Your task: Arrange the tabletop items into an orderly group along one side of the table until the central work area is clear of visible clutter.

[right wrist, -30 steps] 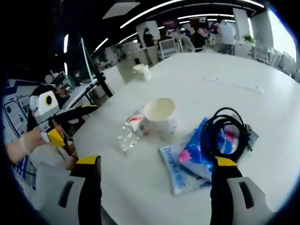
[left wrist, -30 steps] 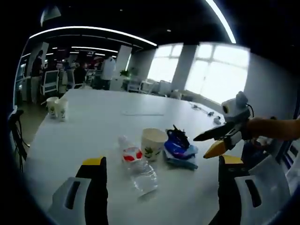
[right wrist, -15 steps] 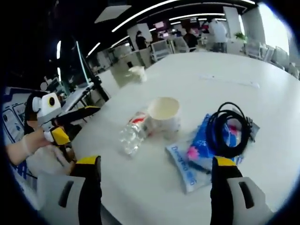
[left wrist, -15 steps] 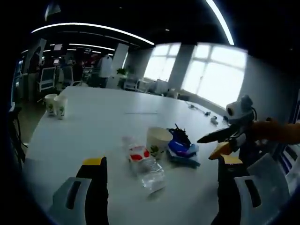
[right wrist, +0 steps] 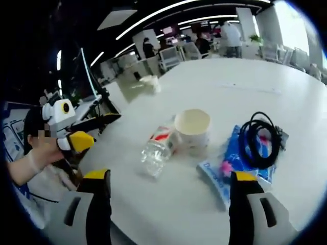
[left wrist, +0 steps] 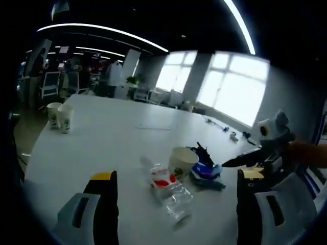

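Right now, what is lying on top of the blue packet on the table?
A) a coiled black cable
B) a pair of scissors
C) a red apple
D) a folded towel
A: in the right gripper view, a coiled black cable rests on the blue packet, beside the paper cup.

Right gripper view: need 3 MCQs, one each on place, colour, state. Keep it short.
1. Where does the black cable lie?
A. on the blue packet
B. inside the cup
C. on the bottle

2. What colour is the bottle label?
A. green
B. red
C. yellow

3. How does the cup stand?
A. tipped on its side
B. upside down
C. upright, mouth open

Answers: 1 A, the coil rests on top of the packet. 2 B, a red band shows near the bottle's top. 3 C, its open rim faces up on the table.
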The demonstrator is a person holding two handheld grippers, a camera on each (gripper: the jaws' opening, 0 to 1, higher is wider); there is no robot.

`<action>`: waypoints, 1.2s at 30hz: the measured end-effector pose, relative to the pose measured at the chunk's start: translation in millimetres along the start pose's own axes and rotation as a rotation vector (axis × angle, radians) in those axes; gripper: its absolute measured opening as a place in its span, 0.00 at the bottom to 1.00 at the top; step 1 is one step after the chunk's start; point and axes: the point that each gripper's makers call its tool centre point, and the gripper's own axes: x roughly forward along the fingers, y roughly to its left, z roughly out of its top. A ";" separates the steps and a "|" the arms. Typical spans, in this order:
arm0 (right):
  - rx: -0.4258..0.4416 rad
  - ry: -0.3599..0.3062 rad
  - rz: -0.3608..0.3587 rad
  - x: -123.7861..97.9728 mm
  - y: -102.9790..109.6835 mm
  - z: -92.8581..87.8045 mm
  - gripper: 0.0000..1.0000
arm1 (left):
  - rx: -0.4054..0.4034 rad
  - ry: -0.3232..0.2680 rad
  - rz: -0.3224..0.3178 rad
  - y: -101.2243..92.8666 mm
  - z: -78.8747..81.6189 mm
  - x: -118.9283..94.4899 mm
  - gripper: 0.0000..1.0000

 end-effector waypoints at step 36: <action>0.042 0.021 -0.168 72.5 47.9 8.6 0.83 | -0.135 0.010 -0.195 33.1 5.3 30.4 0.92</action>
